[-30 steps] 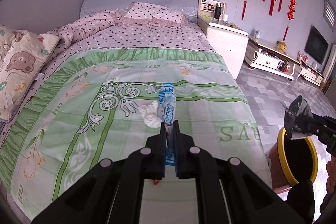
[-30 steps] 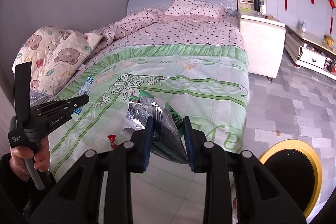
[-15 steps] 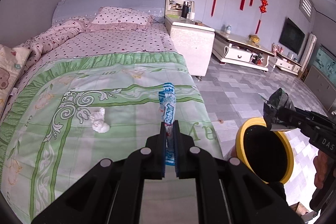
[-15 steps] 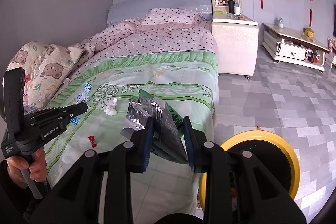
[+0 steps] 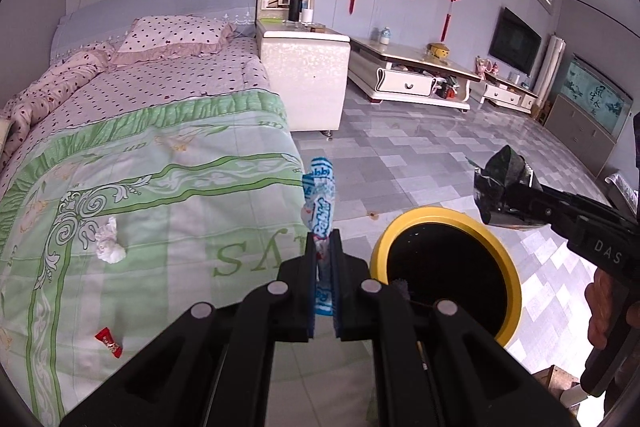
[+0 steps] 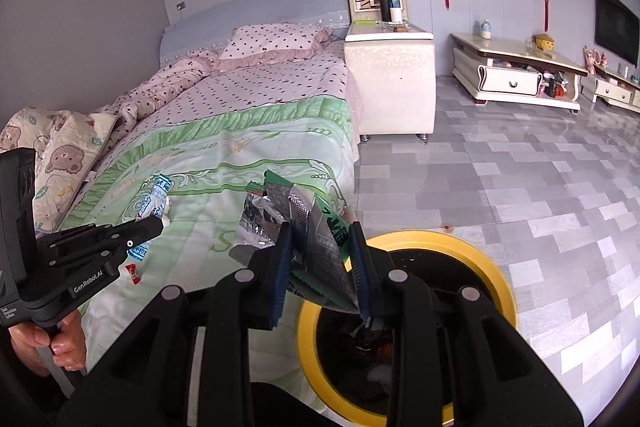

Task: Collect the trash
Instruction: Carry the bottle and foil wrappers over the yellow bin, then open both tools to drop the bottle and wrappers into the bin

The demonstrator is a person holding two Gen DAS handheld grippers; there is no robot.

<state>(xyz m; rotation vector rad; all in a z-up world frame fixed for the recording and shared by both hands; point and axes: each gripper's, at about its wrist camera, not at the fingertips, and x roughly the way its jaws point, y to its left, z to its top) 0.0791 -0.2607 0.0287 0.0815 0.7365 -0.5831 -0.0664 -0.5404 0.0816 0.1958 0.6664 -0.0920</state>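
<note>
Left gripper [image 5: 323, 247] pinched tight on a blue-white wrapper [image 5: 320, 203], held upright over the bed [image 5: 160, 155] edge. Right gripper [image 6: 322, 247] clamped on a crumpled green-silver snack bag [image 6: 312, 223], above the yellow-rimmed bin [image 6: 472, 247] at 5 o'clock on the floor. On the bedspread: white tissue wad [image 5: 109, 246] at 9 o'clock, red candy wrapper [image 5: 108, 342] at 7 o'clock.
</note>
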